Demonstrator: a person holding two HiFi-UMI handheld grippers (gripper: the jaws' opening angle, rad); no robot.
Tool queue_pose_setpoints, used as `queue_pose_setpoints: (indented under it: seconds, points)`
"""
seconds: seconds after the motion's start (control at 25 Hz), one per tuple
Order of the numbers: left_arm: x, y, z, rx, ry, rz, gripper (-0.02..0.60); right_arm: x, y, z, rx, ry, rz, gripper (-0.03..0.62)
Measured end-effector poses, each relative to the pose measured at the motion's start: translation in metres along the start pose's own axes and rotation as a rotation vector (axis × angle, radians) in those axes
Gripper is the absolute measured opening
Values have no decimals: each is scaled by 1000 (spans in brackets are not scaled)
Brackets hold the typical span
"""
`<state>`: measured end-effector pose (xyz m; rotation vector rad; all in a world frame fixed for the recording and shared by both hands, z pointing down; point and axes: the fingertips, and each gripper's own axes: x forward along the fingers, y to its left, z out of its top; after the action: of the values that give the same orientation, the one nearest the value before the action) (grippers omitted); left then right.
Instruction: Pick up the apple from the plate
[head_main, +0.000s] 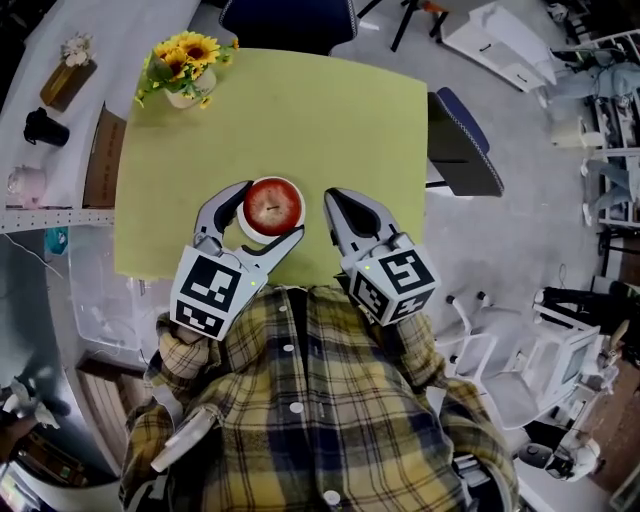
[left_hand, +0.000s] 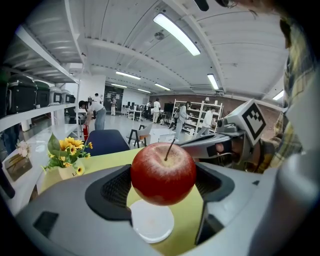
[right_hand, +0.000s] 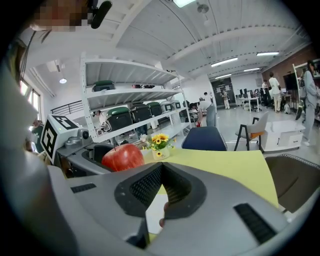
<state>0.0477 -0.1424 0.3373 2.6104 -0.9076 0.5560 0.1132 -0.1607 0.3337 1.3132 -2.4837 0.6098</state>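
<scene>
Holding red apple (left_hand: 163, 173) across its widest girth in left gripper (head_main: 270, 212), just above white plate (left_hand: 151, 222), with right gripper (right_hand: 160, 167) pinched together empty; probably firm, smooth, slip-prone, bruisable, needing moderate squeeze.

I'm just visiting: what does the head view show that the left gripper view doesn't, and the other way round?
Only the head view shows the black mug off to the side and the marker cube on the left tool. Only the left gripper view shows the ceiling lamps and people far back in the hall. Both show the red apple clamped in the left tool, the sunflowers and the yellow-green table.
</scene>
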Motion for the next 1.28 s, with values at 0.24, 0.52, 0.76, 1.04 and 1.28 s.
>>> queue_pose_setpoints:
  seconds: [0.24,0.52,0.76,1.04,1.28]
  points:
    - [-2,0,9,16,-12,4,405,-3,3,11,-34,-16,4,-3]
    - [0,0,5,23,-6,-5,405,-2,5,4,-23,-5,16,-3]
    - [0,0,5,26,-5,-14,405,0,7,4,-28,5,26,-3]
    - [-2,-2,4,34,-1,-16,405,-2,7,1,-30,14,26,-5]
    - [-3,-2,3,31,5,-9,405,-2,8,0,-29,18,29,-5]
